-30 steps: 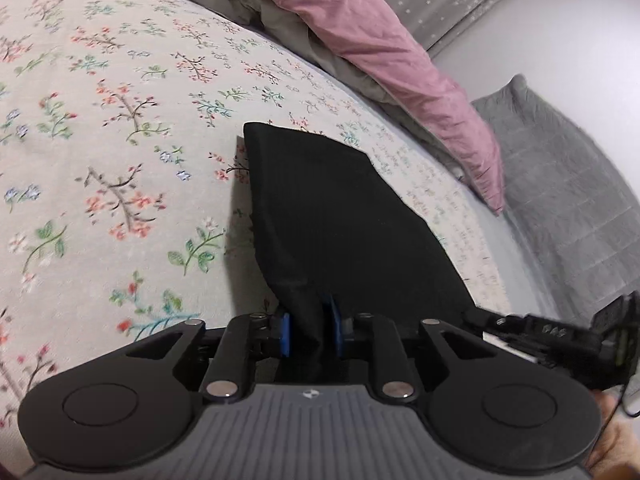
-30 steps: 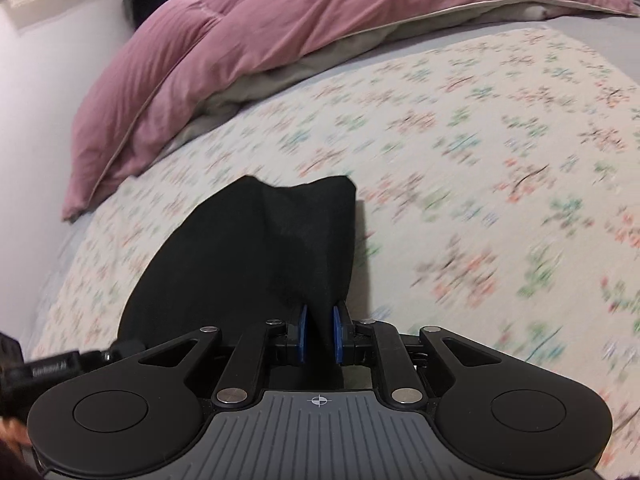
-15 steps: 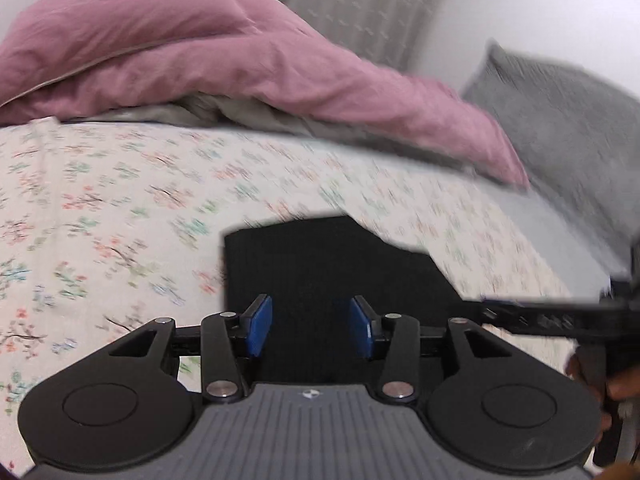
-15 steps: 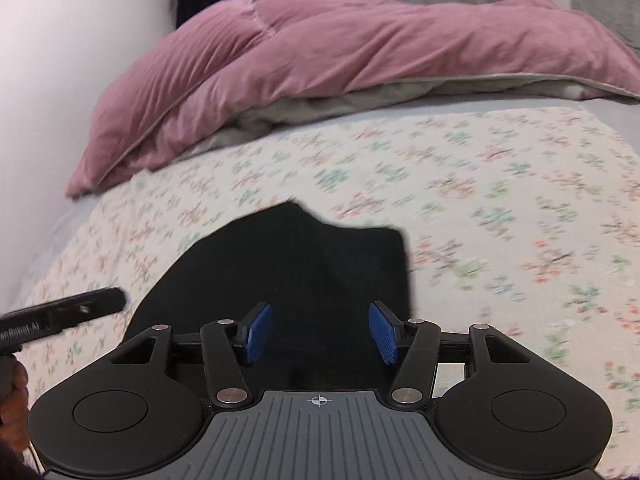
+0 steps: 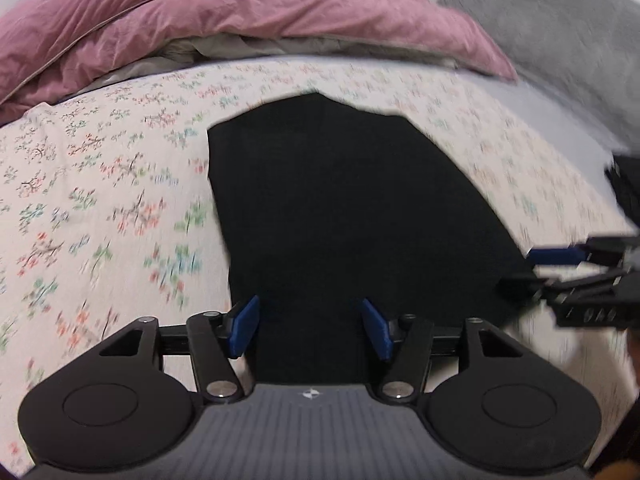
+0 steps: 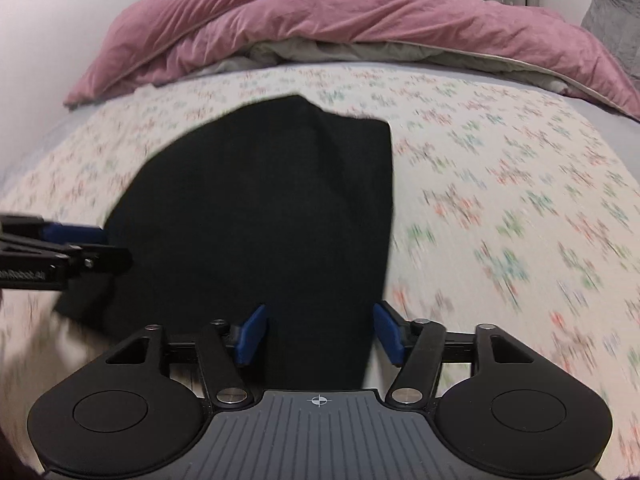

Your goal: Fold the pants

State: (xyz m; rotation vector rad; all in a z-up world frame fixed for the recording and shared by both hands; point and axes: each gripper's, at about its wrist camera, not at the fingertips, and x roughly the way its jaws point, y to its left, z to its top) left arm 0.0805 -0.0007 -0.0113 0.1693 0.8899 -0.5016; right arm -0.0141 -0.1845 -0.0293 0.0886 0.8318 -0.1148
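Observation:
The black pants (image 5: 344,208) lie folded flat on the floral bedsheet (image 5: 100,200); they also show in the right wrist view (image 6: 260,208). My left gripper (image 5: 310,330) is open and empty, just above the near edge of the pants. My right gripper (image 6: 320,332) is open and empty over the near right edge of the pants. The right gripper shows at the right edge of the left wrist view (image 5: 576,276). The left gripper shows at the left edge of the right wrist view (image 6: 60,248).
A pink duvet (image 5: 200,20) is bunched along the far side of the bed, also in the right wrist view (image 6: 320,16). A grey pillow (image 5: 560,32) lies at the far right. A white wall (image 6: 48,20) runs along the left.
Both grippers were shut on the pants' edge a second ago. They have opened, let the pants drop flat, and pulled back and up.

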